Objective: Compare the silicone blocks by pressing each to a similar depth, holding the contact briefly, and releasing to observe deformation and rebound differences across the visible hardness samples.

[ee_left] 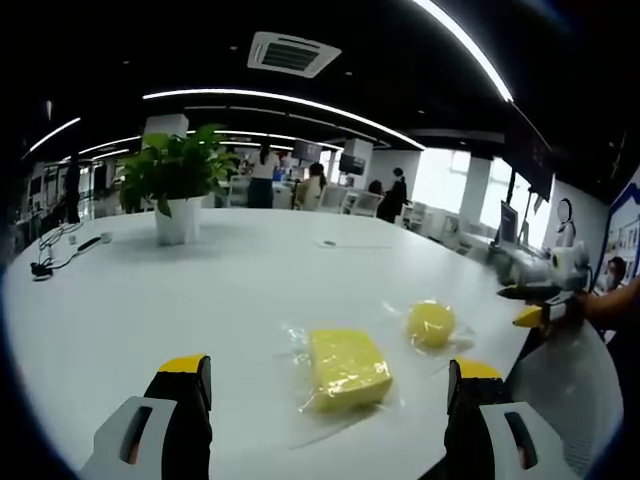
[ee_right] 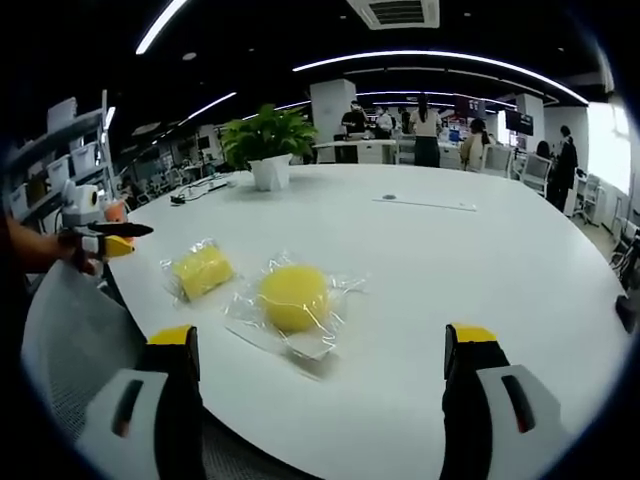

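The rectangular block [ee_left: 347, 366] lies bagged on the white table [ee_left: 200, 290], long axis pointing away from the left claw [ee_left: 330, 385]. The round block [ee_right: 293, 297] lies beside it. Both claws, including the right claw [ee_right: 320, 350], stand apart, clear of the blocks.

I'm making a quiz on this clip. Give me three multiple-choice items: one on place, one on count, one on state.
1. Where do the yellow blocks lie?
A. on the white table
B. on a chair
C. on the floor

2. How many yellow blocks are there?
A. one
B. two
C. four

3. How are the blocks kept?
A. bare
B. in clear plastic wrap
C. in a box

Answers:
1 A: the rectangular block and round block rest on the white table.
2 B: two show.
3 B: crinkled clear wrap surrounds each.
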`<control>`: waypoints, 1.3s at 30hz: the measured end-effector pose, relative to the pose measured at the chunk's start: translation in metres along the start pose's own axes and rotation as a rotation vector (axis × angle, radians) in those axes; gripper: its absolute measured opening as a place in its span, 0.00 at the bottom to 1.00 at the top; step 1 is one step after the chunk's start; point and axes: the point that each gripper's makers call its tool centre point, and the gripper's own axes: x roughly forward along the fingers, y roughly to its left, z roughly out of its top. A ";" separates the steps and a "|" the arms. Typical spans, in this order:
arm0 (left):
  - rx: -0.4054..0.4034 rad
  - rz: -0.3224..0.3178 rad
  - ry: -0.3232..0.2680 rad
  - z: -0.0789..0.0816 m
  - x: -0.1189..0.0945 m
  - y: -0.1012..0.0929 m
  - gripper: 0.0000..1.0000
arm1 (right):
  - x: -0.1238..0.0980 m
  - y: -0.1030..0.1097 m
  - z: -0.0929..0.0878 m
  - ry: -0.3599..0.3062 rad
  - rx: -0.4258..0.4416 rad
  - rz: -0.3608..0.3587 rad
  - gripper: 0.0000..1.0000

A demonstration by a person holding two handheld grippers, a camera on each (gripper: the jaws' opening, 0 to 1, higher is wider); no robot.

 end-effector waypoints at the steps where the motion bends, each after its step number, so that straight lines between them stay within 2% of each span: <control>1: 0.001 0.000 0.001 0.000 0.000 0.000 1.00 | 0.000 0.000 0.000 0.000 -0.001 0.000 0.96; 17: -0.039 -0.006 0.010 0.003 -0.001 0.002 1.00 | 0.001 0.002 -0.001 0.010 -0.014 0.005 0.96; 19: -0.003 0.025 0.023 0.006 -0.004 0.012 1.00 | 0.002 0.002 -0.001 0.012 -0.015 0.010 0.96; 22: 0.002 0.033 0.029 0.014 -0.003 0.024 1.00 | 0.002 0.004 0.000 0.010 -0.017 0.017 0.96; 28: -0.057 0.037 0.046 0.037 -0.002 0.049 1.00 | 0.002 0.005 0.001 0.003 -0.020 0.023 0.96; 30: -0.106 0.031 0.054 0.042 0.000 0.054 1.00 | 0.002 0.004 0.002 -0.002 -0.021 0.020 0.96; 33: -0.134 0.031 0.058 0.047 0.003 0.063 1.00 | 0.002 0.003 0.002 -0.005 -0.017 0.013 0.96; 36: -0.143 0.064 0.077 0.052 0.007 0.077 1.00 | 0.001 0.002 0.002 -0.006 -0.011 0.008 0.96; 39: -0.133 0.036 0.082 0.062 0.015 0.078 1.00 | 0.000 0.000 0.002 -0.006 -0.016 -0.002 0.96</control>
